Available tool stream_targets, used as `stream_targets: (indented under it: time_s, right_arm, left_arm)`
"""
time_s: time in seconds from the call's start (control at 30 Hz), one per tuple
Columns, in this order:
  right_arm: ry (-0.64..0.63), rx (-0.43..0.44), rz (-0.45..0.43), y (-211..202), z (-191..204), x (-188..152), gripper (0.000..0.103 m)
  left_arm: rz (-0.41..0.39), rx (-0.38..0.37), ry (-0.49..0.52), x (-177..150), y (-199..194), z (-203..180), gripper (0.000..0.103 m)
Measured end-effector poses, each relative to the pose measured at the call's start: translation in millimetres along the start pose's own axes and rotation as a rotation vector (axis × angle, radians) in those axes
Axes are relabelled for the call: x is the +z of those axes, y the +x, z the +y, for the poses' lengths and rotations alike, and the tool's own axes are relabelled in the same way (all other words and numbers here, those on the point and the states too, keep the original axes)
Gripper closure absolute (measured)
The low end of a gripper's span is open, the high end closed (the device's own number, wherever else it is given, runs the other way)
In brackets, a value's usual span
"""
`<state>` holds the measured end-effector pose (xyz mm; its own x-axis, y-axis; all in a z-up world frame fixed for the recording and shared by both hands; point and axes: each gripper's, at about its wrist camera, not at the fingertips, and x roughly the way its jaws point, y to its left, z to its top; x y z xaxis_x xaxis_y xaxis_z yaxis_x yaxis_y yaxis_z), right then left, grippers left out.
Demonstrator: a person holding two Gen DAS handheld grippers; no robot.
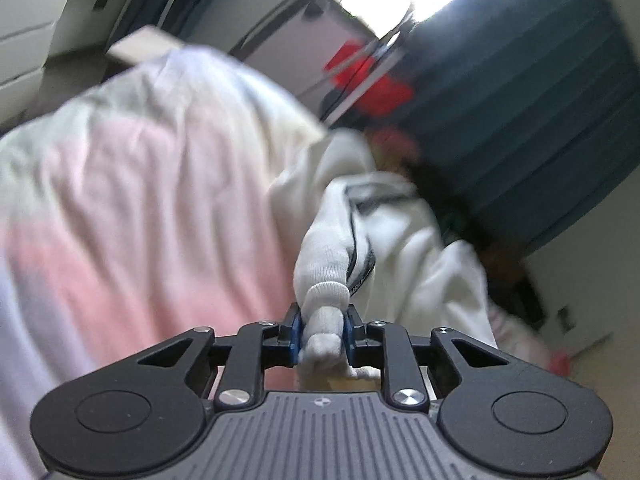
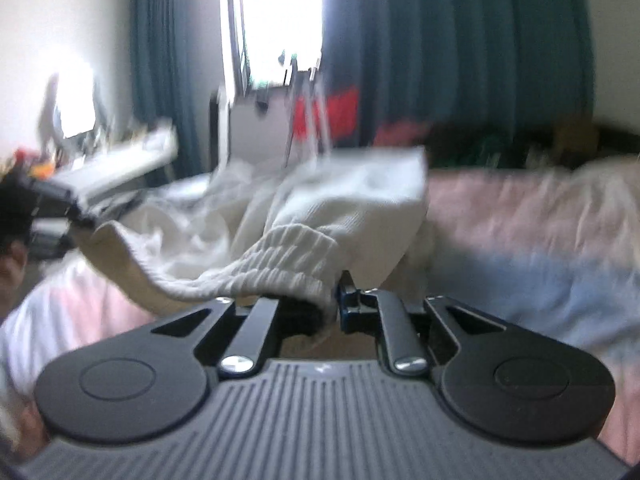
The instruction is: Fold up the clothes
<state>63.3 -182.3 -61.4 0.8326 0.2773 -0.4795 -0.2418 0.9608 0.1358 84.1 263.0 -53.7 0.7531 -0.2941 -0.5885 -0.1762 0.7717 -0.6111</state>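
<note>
A white garment (image 1: pixel 384 216) is pinched at a bunched fold between the blue pads of the left gripper (image 1: pixel 322 338), hanging over a pink-and-white bedsheet (image 1: pixel 132 184). In the right wrist view, the garment's ribbed cuff (image 2: pixel 276 268) is draped over the right gripper (image 2: pixel 326 314); its left finger is hidden, so closure cannot be told. Teal curtains (image 2: pixel 460 52) are seen behind. Both views are blurred.

The white garment (image 1: pixel 340 248) is soft ribbed knit cloth. Each hand-held gripper (image 1: pixel 322 334) is matt black plastic with shiny metal screws (image 2: pixel 236 363). The bedspread (image 1: pixel 140 200) is wrinkled pink cloth.
</note>
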Motion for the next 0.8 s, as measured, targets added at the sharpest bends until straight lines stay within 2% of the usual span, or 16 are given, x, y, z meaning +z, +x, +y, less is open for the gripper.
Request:
stream_targets:
  time_s: [0.07,0.1,0.13,0.17,0.23,0.27,0.3,0.33,0.4,0.5,0.6,0.7,0.8]
  right_arm:
    - [-0.006,0.012,0.125,10,-1,-12,0.084]
    - [-0.012,0.009,0.179,14,-1,-17,0.082]
    - [-0.022,0.013,0.225,17,0,-20,0.077]
    - [-0.022,0.036,0.259,18,-2,-21,0.075]
    - [-0.001,0.096,0.311,15,-5,-22,0.063]
    - [0.022,0.133,0.329,11,-7,-23,0.058]
    - [0.059,0.181,0.331,6,-10,-24,0.045]
    - [0.099,0.232,0.329,1,-14,-26,0.038]
    - [0.214,0.33,0.304,-9,-28,-26,0.035]
    - [0.423,0.381,0.229,-16,-48,-27,0.035]
    - [0.622,0.323,0.203,-3,-75,-36,0.034]
    - [0.779,0.267,0.24,22,-94,-52,0.034]
    - [0.863,0.353,0.263,46,-93,-60,0.034]
  left_arm:
    - [0.046,0.03,-0.002,-4,2,2,0.074]
    - [0.057,0.04,-0.002,-5,2,3,0.065]
    - [0.056,0.045,0.005,-5,-1,2,0.06]
    - [0.054,0.05,0.012,-5,-3,1,0.057]
    - [0.052,0.057,0.023,-6,-6,-1,0.052]
    - [0.051,0.059,0.028,-6,-7,-1,0.045]
    - [0.051,0.062,0.034,-7,-8,-1,0.039]
    - [0.05,0.064,0.039,-7,-9,-2,0.037]
    - [0.049,0.069,0.049,-8,-12,-2,0.033]
    - [0.056,0.092,0.069,-12,-12,-1,0.027]
    - [0.092,0.142,0.087,-12,4,0,0.023]
    - [0.131,0.124,0.078,-11,19,0,0.024]
    - [0.141,0.105,0.041,-12,29,1,0.029]
